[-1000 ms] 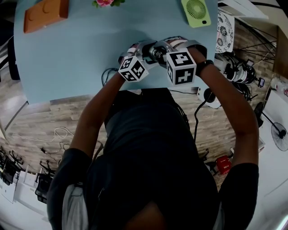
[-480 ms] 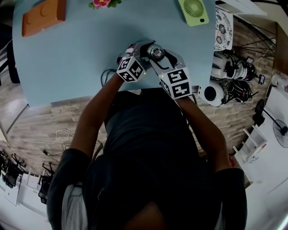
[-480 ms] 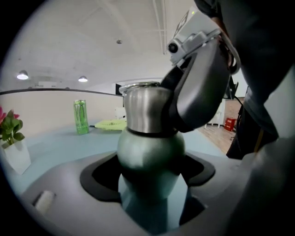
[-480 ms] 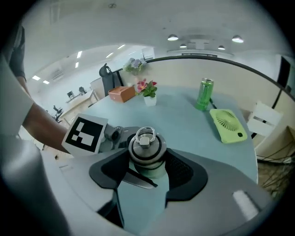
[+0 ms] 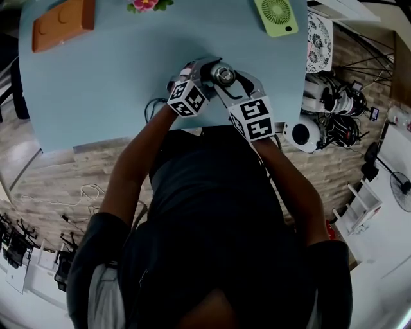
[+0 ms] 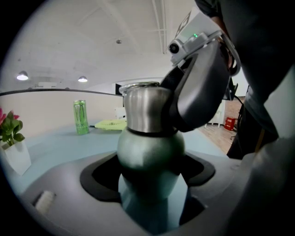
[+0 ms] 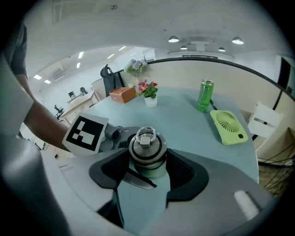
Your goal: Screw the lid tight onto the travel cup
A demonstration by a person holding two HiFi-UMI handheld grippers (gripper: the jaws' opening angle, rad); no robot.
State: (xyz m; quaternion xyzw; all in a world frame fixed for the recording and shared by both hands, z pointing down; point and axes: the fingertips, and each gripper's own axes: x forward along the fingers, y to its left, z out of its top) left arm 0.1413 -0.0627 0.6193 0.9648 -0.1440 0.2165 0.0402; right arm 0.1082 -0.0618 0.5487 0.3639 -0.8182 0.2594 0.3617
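Note:
The travel cup point(image 5: 221, 76) stands near the table's front edge, a pale green body point(image 6: 150, 152) under a steel lid point(image 7: 146, 145) with a ring handle on top. My left gripper point(image 6: 150, 171) is shut on the cup's body, its jaws pressing both sides low down. The right gripper point(image 7: 147, 165) comes from above and the near side and is shut on the lid, its dark pads point(image 7: 182, 171) tight against the rim. From the left gripper view the right gripper's jaw point(image 6: 203, 90) wraps the lid. The cup's base is hidden.
A green can point(image 7: 204, 96) and a flat green fan point(image 5: 278, 15) sit at the table's far right. Far left lies an orange box point(image 5: 62, 22), with a small flower pot point(image 7: 148, 92) beside it. The table's front edge point(image 5: 128, 138) runs just behind the grippers.
A second ago the right gripper stood at the cup's right; it has swung round toward the near side with the lid in its jaws. The left gripper and cup body stayed put.

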